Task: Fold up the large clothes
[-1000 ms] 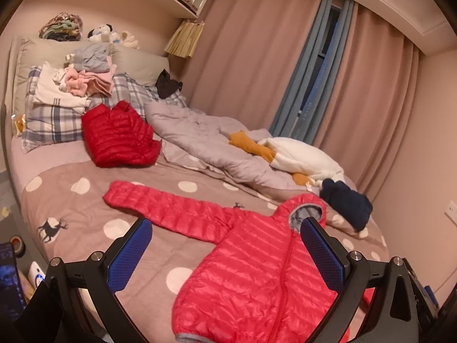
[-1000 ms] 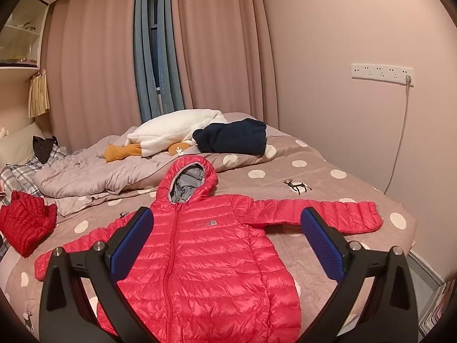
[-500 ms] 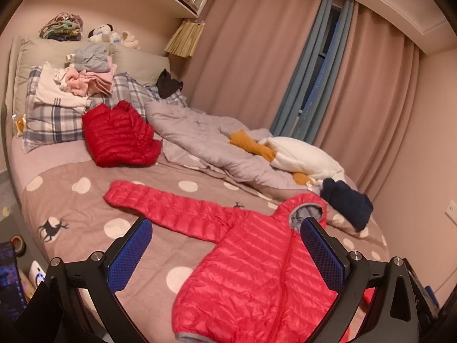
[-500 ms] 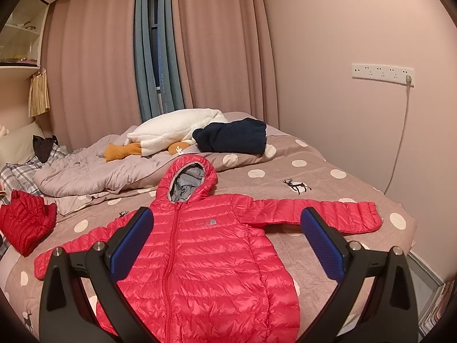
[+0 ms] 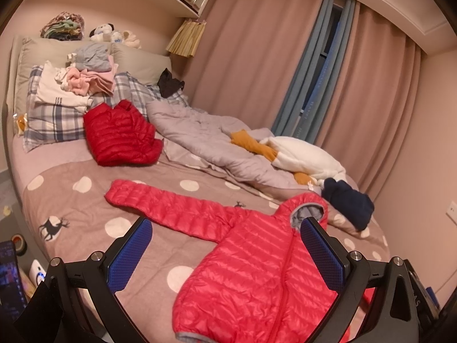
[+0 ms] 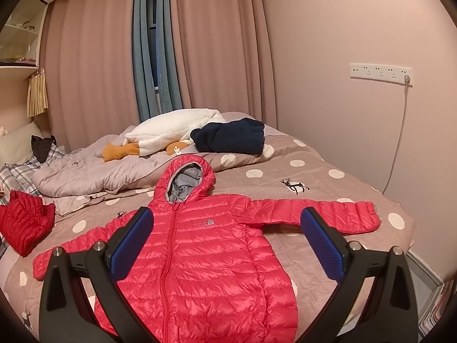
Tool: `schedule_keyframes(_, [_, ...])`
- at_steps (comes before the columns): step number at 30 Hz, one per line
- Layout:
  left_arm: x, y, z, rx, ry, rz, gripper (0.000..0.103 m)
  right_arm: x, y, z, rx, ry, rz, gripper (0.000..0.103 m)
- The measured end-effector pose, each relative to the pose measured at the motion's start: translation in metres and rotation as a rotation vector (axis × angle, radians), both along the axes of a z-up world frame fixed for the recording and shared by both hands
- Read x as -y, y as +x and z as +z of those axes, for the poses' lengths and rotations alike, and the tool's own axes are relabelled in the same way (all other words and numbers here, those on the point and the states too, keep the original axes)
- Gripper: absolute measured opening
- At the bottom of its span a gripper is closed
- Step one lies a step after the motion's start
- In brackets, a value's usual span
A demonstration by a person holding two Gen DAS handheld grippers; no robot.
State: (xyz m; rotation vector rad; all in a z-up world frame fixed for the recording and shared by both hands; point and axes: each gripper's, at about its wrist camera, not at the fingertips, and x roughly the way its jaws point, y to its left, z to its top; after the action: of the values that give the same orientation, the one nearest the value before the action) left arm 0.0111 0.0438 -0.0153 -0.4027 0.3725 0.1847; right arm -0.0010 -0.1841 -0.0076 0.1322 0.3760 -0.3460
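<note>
A pink-red hooded puffer jacket (image 6: pixel 205 257) lies flat and face up on a bed (image 6: pixel 314 171), zipped shut, with both sleeves spread straight out to the sides and the hood pointing toward the curtains (image 6: pixel 214 43). The bed has a brown cover with white dots and small deer.

The left gripper (image 5: pixel 225 250) hangs above the jacket's left-hand sleeve and body, jaws spread wide, grasping nothing. The right gripper (image 6: pixel 227 237) hangs above the jacket's chest, jaws likewise spread wide and empty. Neither touches the jacket.

Beyond the jacket's hood, a folded navy garment (image 6: pixel 231 140) rests beside a white and orange plush (image 6: pixel 171 131) on a rumpled grey quilt (image 5: pixel 205 140). A darker red folded jacket (image 5: pixel 120 134) sits well apart from the spread jacket, near the head of the bed, just beside plaid pillows (image 5: pixel 54 120) stacked with a pile of clothes (image 5: pixel 85 80). A power strip (image 6: pixel 381 71) is fixed to the wall past the jacket's right-hand sleeve, a cable hanging from it.
</note>
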Motion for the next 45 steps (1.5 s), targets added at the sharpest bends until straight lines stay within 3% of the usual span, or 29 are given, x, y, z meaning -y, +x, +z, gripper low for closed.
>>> schedule_keyframes(33, [0.009, 0.009, -0.006, -0.045, 0.032, 0.002, 0.102, 0.006, 0.011, -0.005, -0.051, 0.01, 0.026, 0.103])
schedule_keyframes(39, [0.015, 0.009, -0.005, -0.044, 0.05, -0.013, 0.102, 0.016, 0.01, -0.004, -0.051, 0.014, 0.026, 0.103])
schedule_keyframes(45, [0.01, 0.024, -0.009, 0.013, 0.047, -0.065, 0.102, 0.052, 0.024, -0.008, -0.066, 0.072, 0.002, 0.103])
